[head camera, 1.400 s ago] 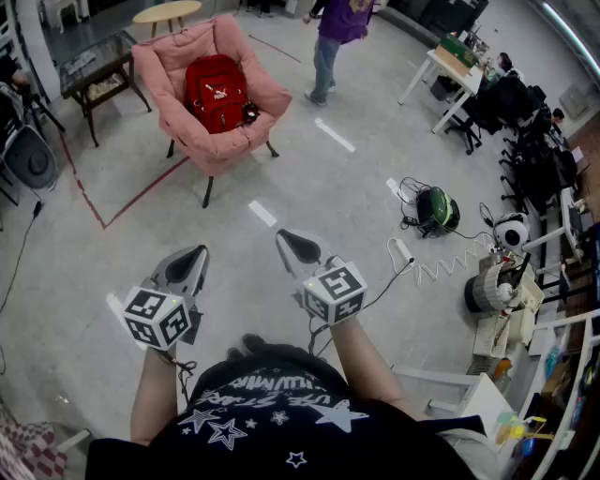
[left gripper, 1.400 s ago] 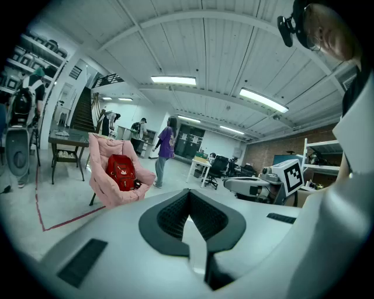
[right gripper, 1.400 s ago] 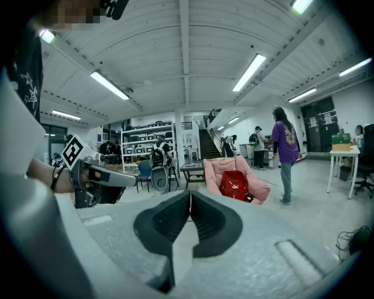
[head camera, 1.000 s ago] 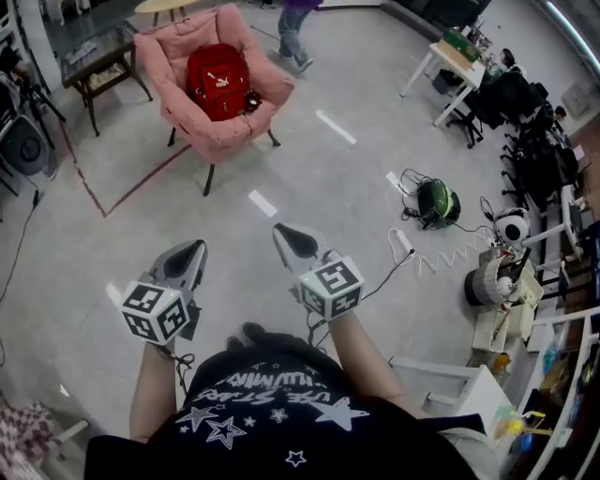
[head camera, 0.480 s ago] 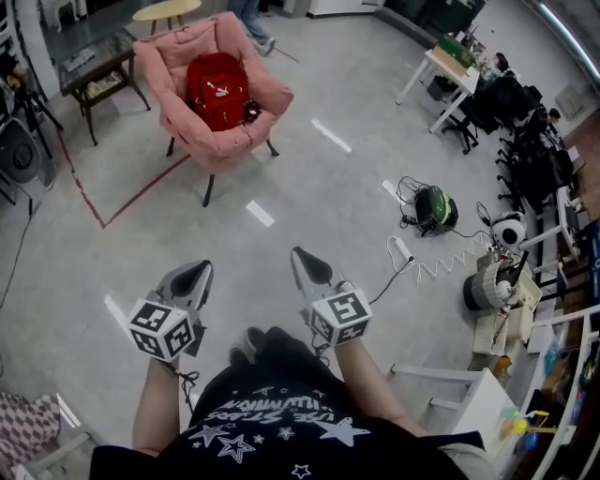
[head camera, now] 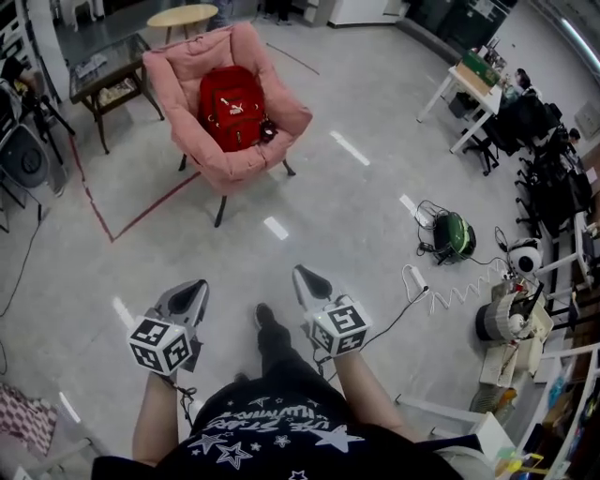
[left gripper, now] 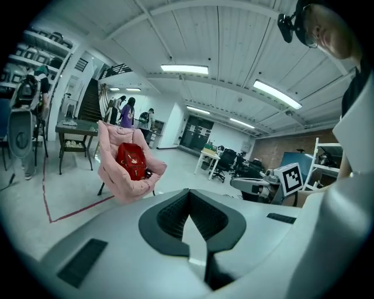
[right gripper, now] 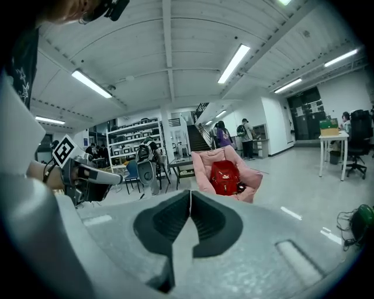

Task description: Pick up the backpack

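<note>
A red backpack (head camera: 232,107) sits upright in a pink armchair (head camera: 192,66) at the far left of the head view. It also shows in the left gripper view as the backpack (left gripper: 131,161) and in the right gripper view as the backpack (right gripper: 225,177), well ahead of both. My left gripper (head camera: 192,290) and right gripper (head camera: 303,276) are held side by side in front of the person, far short of the chair. Both are shut with nothing between the jaws.
A dark side table (head camera: 105,77) and a round wooden table (head camera: 182,16) stand behind the chair. Red tape (head camera: 141,213) marks the floor. A green device with cables (head camera: 454,235) lies at right. Desks and chairs (head camera: 520,112) line the right side. People (left gripper: 125,112) stand far off.
The person has walked toward the armchair. Both grippers have sunk a little in the head view. A person in purple near the chair has left the head view.
</note>
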